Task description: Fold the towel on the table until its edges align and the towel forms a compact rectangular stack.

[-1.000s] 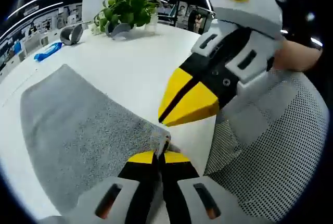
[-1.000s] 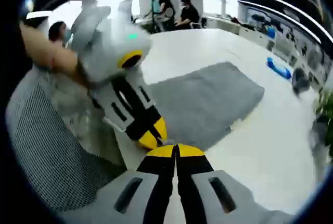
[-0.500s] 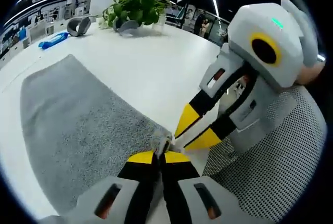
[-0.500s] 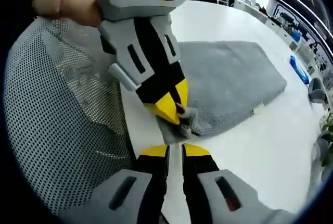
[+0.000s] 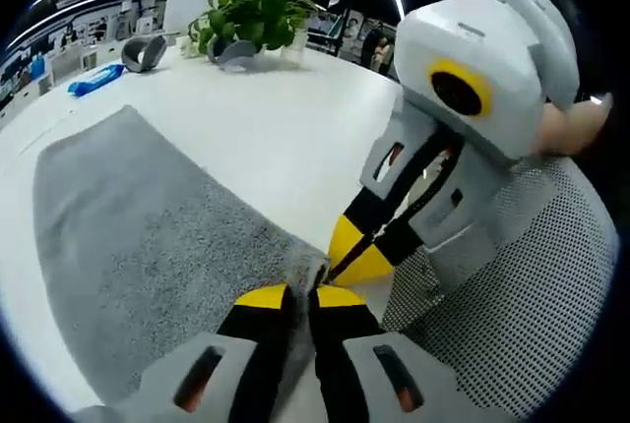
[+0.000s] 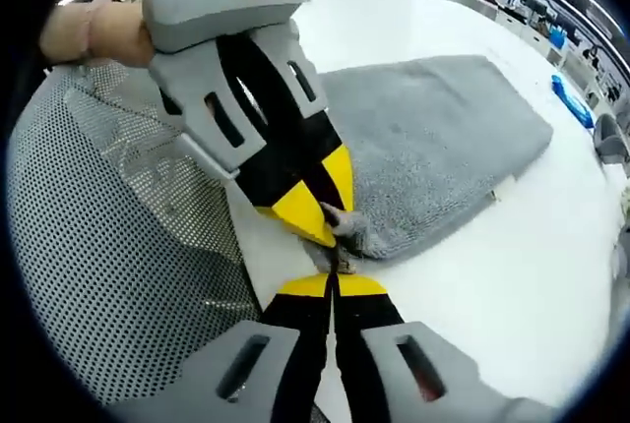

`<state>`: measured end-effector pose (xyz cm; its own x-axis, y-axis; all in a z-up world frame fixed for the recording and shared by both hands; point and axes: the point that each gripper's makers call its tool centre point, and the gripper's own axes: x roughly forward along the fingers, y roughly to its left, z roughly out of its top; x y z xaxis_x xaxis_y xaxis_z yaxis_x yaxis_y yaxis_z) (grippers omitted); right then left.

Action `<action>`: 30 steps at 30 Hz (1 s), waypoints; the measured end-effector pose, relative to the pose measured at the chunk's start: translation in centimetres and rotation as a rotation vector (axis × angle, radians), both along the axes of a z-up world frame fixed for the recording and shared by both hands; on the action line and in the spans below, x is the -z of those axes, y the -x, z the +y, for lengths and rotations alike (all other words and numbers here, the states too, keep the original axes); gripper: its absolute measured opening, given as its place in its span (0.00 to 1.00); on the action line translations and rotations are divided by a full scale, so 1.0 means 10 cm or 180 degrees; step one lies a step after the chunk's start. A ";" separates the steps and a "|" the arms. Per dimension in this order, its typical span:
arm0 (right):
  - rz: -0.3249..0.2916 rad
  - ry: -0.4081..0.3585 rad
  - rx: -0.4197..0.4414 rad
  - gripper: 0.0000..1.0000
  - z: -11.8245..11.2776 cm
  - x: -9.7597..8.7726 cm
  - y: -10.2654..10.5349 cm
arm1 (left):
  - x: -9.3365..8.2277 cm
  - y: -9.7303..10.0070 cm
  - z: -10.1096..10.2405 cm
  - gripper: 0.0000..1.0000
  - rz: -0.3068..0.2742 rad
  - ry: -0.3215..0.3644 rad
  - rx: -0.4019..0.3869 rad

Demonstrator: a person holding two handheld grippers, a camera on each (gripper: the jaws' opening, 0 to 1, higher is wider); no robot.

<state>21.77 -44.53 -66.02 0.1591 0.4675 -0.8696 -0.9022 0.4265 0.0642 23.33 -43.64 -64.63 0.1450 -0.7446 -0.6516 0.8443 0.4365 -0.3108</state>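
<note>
A grey towel point(image 5: 148, 246) is spread flat on the white bench point(image 5: 295, 128), with one near corner close to the bench edge. In the left gripper view, the left claw point(image 5: 300, 295) is seen closed on this corner, and a small tuft of grey cloth is pinched between its yellow tips. The right claw point(image 5: 354, 256) comes into this view from the right, with its yellow tips pressed together just beside the same corner.

In the right gripper view, the right claw point(image 6: 333, 283) is closed, and a bit of the towel point(image 6: 433, 148) edge is held between its tips. The left claw point(image 6: 320, 211) is seen just above it, clamped on a raised fold of the corner. The two claws are almost touching each other.

A mesh chair back point(image 6: 108, 275) is seen beside the bench edge. Far on the bench, a potted plant point(image 5: 246, 15), a blue object point(image 5: 96, 79) and grey headphones point(image 5: 143, 49) are standing, well apart from the towel. A hand point(image 6: 94, 34) is seen behind the left claw.
</note>
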 end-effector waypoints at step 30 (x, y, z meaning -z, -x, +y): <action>-0.0296 -0.0248 0.0113 0.06 0.07 -0.18 -0.13 | 0.03 -0.13 0.03 0.04 -0.0460 -0.0291 0.0026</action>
<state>23.07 -43.85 -64.24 0.2550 0.5256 -0.8116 -0.8902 0.4553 0.0152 24.63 -43.32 -64.92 0.2363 -0.6847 -0.6895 0.8810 0.4503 -0.1453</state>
